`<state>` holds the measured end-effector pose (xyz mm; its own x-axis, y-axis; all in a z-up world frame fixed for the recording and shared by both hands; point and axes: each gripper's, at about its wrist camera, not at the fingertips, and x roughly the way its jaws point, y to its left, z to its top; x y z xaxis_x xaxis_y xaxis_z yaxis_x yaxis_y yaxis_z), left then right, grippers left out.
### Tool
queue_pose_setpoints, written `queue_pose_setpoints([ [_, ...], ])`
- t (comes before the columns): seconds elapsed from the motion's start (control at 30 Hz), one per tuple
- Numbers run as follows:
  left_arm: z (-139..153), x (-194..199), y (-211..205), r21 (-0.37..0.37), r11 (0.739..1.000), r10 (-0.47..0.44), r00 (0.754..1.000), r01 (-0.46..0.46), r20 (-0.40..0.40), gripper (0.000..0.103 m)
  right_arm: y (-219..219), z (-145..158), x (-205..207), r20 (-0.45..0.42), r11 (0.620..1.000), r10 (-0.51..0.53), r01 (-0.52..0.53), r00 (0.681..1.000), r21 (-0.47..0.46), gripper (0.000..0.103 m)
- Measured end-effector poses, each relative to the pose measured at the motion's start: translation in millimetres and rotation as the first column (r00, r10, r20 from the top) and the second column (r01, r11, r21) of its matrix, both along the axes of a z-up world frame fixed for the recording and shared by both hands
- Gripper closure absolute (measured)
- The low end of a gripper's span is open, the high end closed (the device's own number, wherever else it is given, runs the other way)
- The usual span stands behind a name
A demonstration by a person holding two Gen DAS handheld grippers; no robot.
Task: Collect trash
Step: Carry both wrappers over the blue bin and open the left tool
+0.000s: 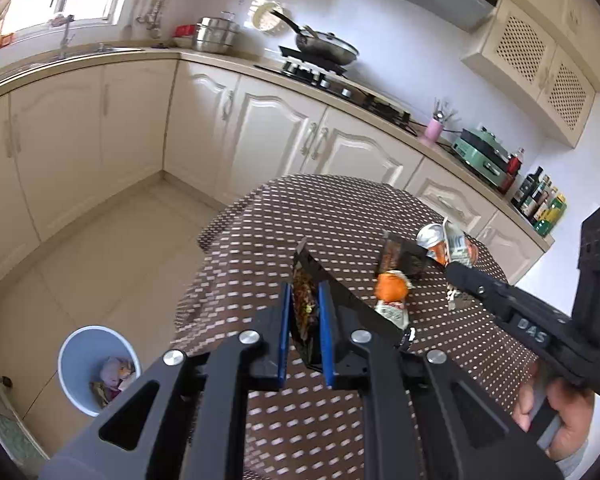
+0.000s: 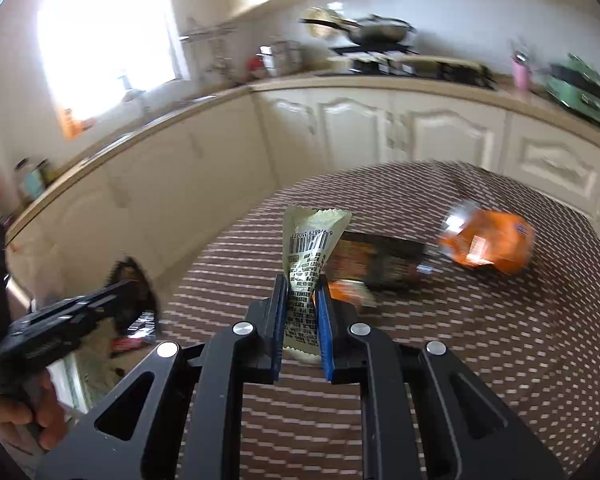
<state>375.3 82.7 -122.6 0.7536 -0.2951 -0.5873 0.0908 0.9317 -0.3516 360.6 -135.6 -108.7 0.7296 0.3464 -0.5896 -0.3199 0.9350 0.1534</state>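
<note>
Now my left tongs [image 1: 306, 308] clenched on a dark wrapper [image 1: 305, 304], my right tongs [image 2: 302, 316] clenched on a pale wrapper [image 2: 310, 256] upright between the pads, both above the table [image 2: 480, 340].

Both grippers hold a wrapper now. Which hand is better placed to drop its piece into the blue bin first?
Probably the left gripper: its dark snack wrapper is clamped, and the round light-blue plastic bin stands on the floor, lower left in its view.

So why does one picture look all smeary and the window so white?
Right wrist view: the camera shakes, so the orange bag and the stove smear, while the pale wrapper in the tongs stays sharp; the window glares white. Left wrist view: mostly crisp, but the fisheye lens bends the counter.
</note>
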Motion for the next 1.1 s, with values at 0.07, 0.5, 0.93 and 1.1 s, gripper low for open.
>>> queue_pose_setpoints([
  [0.07,-1.4,-9.0,16.7,0.001,1.0,0.026,1.0,-0.026,0.001,0.091,26.1,1.9,-5.2,0.006,0.998,0.055,-0.055,0.998,0.004,0.09],
  [0.5,-51.4,-55.5,149.3,0.019,0.971,0.238,0.968,-0.237,-0.085,0.091,207.9,-57.5,-11.3,-0.102,0.931,0.364,-0.363,0.926,0.022,0.089],
  [0.93,-169.4,-42.3,253.1,0.03,0.925,0.37,0.879,-0.379,-0.3,0.091,308.6,-162.6,14.1,-0.304,0.895,0.417,-0.445,0.857,-0.025,0.089],
  [1.1,-190.0,-12.1,271.7,0.026,0.918,0.381,0.864,-0.395,-0.329,0.091,313.6,-193.1,40.0,-0.342,0.915,0.369,-0.403,0.864,-0.03,0.089],
])
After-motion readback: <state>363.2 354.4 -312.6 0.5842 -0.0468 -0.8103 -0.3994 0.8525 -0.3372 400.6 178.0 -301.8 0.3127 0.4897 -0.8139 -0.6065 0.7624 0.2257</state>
